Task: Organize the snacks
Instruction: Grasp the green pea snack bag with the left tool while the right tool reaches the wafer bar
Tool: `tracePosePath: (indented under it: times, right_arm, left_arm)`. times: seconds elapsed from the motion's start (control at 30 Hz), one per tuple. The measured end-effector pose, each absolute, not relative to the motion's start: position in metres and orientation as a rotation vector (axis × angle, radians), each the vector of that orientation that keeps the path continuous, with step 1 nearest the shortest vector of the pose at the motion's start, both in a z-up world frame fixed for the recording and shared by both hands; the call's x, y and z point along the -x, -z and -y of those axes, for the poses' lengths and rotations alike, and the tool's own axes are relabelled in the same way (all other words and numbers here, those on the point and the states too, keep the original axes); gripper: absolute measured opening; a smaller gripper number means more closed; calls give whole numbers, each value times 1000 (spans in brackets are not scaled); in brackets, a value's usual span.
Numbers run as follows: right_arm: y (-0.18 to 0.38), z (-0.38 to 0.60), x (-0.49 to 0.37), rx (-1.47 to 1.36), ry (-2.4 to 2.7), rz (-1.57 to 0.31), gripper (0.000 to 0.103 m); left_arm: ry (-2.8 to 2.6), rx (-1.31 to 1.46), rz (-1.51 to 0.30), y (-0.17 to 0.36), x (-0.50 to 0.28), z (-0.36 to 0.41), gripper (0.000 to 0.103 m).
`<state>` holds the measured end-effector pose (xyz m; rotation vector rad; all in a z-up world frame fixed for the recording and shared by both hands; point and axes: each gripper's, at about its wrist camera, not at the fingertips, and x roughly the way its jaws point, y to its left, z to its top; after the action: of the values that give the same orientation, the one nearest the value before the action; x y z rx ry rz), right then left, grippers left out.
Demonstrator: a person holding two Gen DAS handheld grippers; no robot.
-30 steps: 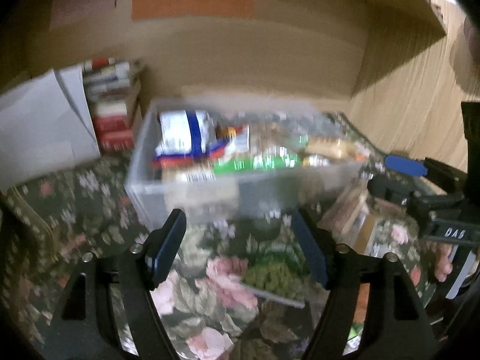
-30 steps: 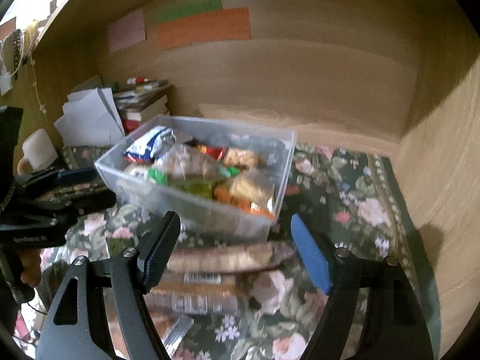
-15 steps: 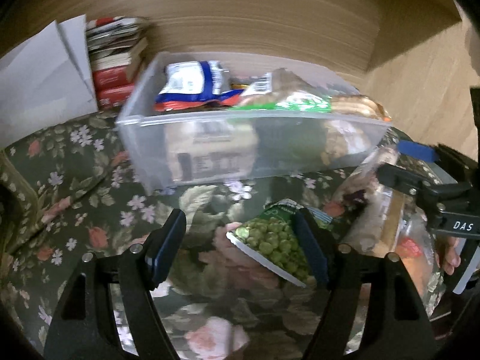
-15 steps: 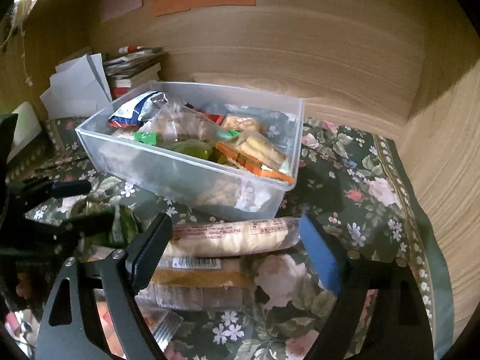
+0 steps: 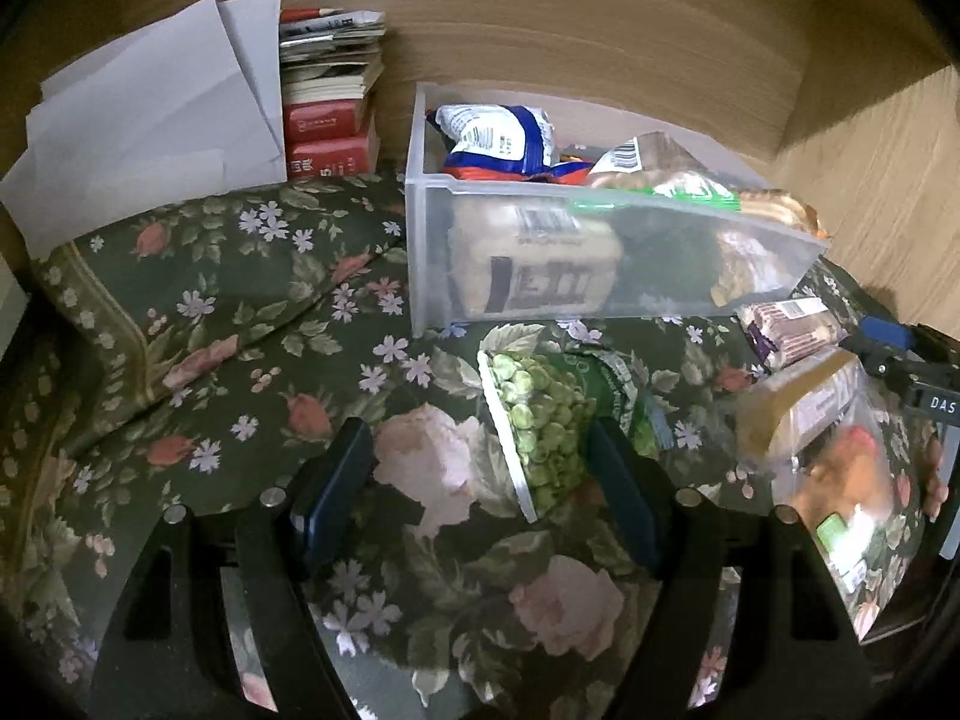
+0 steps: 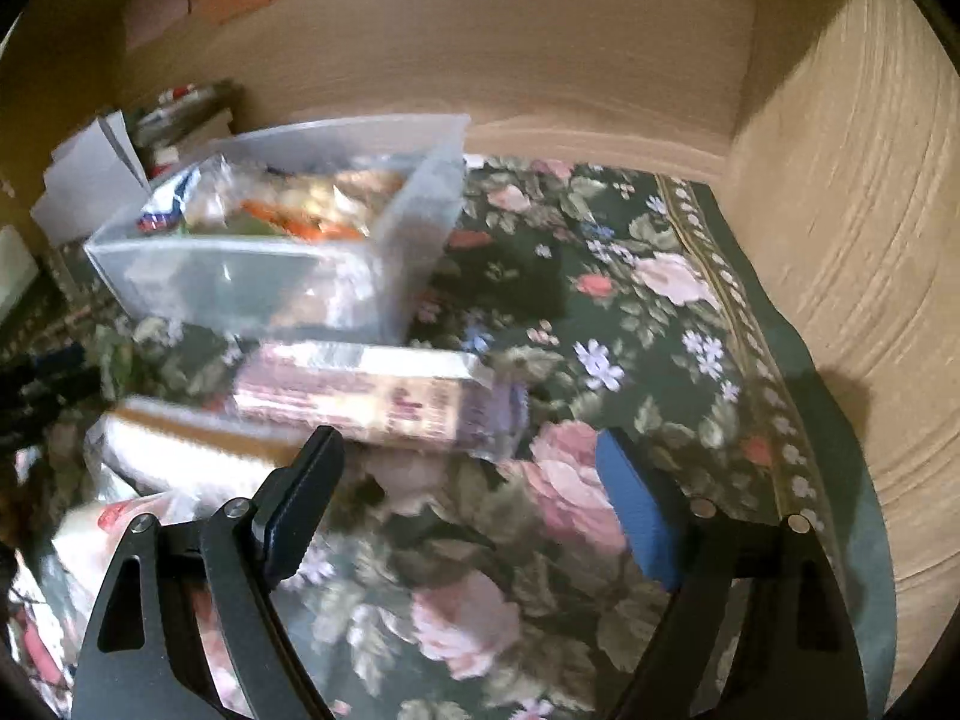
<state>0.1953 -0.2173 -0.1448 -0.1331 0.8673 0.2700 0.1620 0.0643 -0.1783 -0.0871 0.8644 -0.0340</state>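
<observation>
A clear plastic bin point(image 5: 432, 252) filled with several snack packs stands on a floral cloth; it also shows in the right wrist view point(image 6: 240, 282). A bag of green peas point(image 5: 540, 420) lies in front of the bin, just ahead of my open, empty left gripper point(image 5: 480, 492), nearer its right finger. A long purple-labelled biscuit pack point(image 6: 372, 396) lies before the bin, ahead of my open, empty right gripper point(image 6: 468, 492). More loose packs point(image 6: 180, 456) lie left of it. The right gripper's blue tip point(image 5: 882, 330) shows at the left view's right edge.
A stack of books point(image 5: 330, 96) and white papers point(image 5: 150, 114) lean against the wooden back wall left of the bin. A wooden side wall point(image 6: 852, 210) closes the right. Bare floral cloth point(image 6: 630, 300) lies right of the bin.
Both grippers have dropped lower and closer to the cloth. The left now has the pea bag between its fingers' line; the right has swung right, past the long pack. Both stay open.
</observation>
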Motion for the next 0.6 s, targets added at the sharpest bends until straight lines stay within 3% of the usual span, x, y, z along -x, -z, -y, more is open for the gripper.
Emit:
tracePosePath:
  times: [0.13, 0.3, 0.53, 0.6]
  right_arm:
    - [132, 218, -196, 90, -288, -836, 83]
    - [127, 199, -209, 44, -351, -843, 85]
    - [152, 161, -229, 144, -360, -926, 101]
    - [154, 161, -233, 127, -367, -944, 103]
  left_arm:
    - [57, 114, -846, 170, -157, -60, 76]
    - [77, 101, -846, 167, -173, -38, 85]
    - [101, 77, -915, 189, -199, -26, 85]
    - [108, 62, -903, 189, -198, -23, 80]
